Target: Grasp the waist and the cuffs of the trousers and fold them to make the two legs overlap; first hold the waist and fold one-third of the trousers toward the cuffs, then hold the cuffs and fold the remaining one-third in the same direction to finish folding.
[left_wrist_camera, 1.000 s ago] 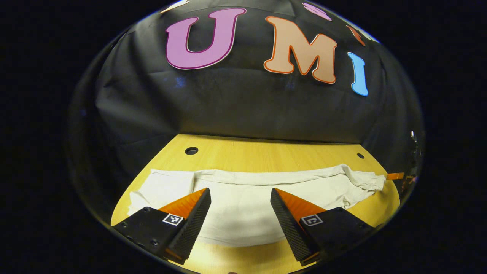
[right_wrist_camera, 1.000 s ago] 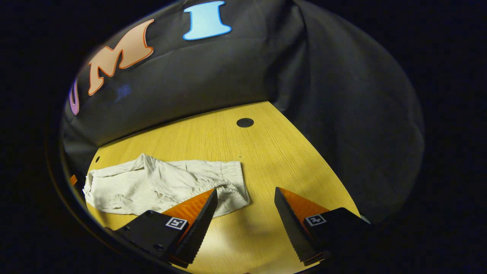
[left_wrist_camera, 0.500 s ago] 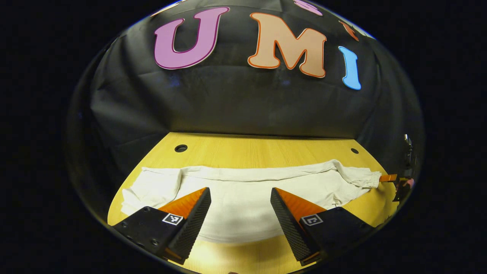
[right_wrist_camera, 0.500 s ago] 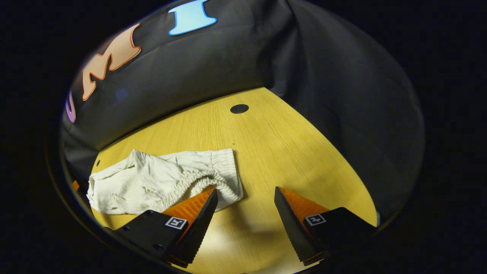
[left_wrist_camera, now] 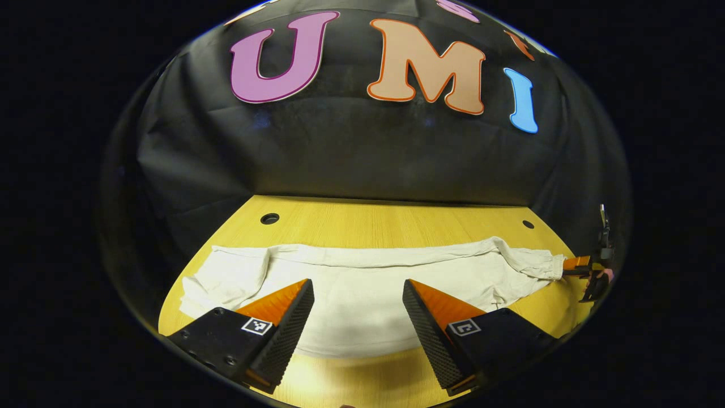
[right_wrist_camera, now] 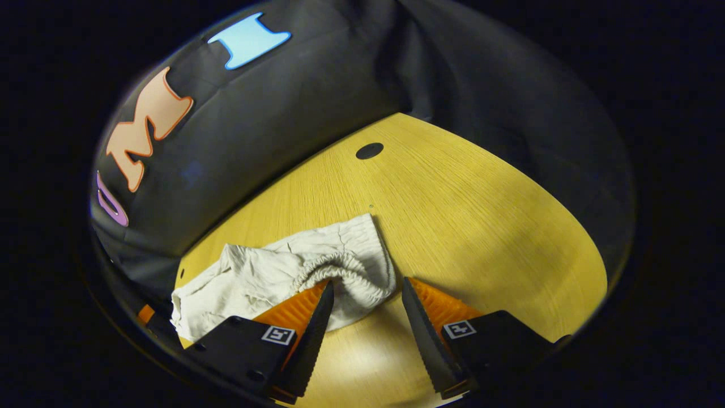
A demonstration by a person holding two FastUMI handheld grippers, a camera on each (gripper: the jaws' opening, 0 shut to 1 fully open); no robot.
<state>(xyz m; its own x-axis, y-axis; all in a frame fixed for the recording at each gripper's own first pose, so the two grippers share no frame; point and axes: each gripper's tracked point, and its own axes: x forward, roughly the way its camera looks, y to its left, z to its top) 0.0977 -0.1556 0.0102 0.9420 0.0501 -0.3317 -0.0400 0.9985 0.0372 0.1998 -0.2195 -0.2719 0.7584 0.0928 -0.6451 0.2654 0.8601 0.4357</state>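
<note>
- The trousers (left_wrist_camera: 362,294) are made of soft, cream-white cloth with many small wrinkles, and they are laid flat and long across the table (left_wrist_camera: 374,224).
- The waist (right_wrist_camera: 340,269) is gathered into a puffy, ruffled band, seen in the right gripper view.
- The table is made of smooth yellow wood with fine lines, and round dark holes (right_wrist_camera: 369,151) are cut into it.
- The table is closed in behind by a wall of black cloth (left_wrist_camera: 351,153) with soft folds.
- The left gripper (left_wrist_camera: 358,292) is held above the middle of the trousers, with its fingers spread wide and nothing between them.
- The right gripper (right_wrist_camera: 365,292) is set at the waist, with its fingers partly open and a bit of the band between them, not yet pinched.
- Compared with a second ago, the right gripper has been brought closer to the waist and its fingers narrowed; the left gripper has barely been moved.
</note>
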